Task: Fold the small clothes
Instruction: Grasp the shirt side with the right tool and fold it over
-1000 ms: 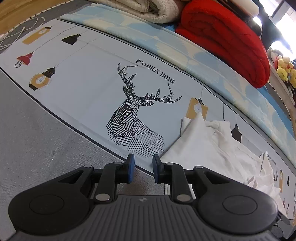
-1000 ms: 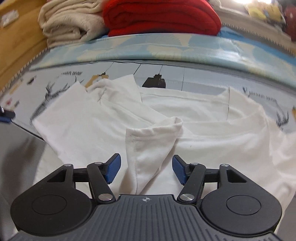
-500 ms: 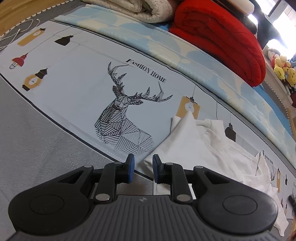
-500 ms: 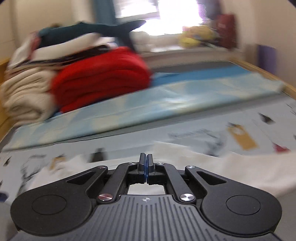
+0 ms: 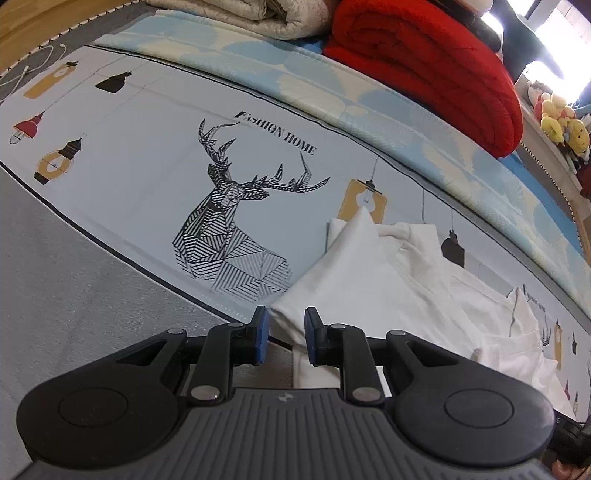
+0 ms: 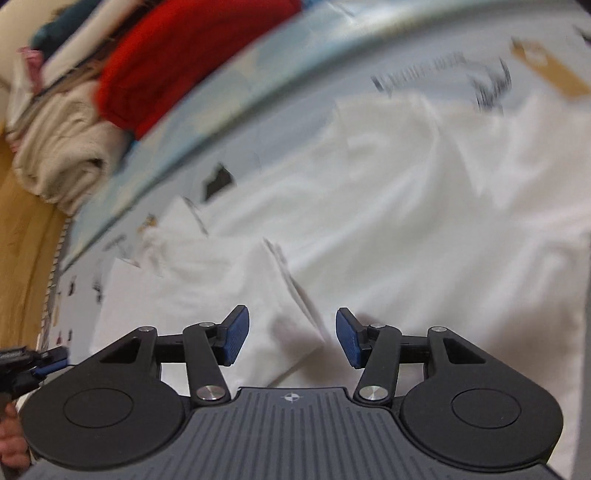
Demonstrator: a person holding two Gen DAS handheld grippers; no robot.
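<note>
A white garment lies crumpled on the printed mat, spreading to the right in the left wrist view. My left gripper is open by a narrow gap, with the garment's near-left corner just ahead of its fingertips. In the blurred right wrist view the same white garment fills the middle. My right gripper is open wide and empty, just above a folded flap of the cloth.
A red blanket and a beige blanket are stacked at the back, on a blue patterned sheet. Grey bedding lies at the near left. Plush toys sit at the far right.
My right gripper shut and lifted half a second ago, and has now opened wide and dropped back over the garment, moving fast. My left gripper has shifted right toward the garment's corner.
</note>
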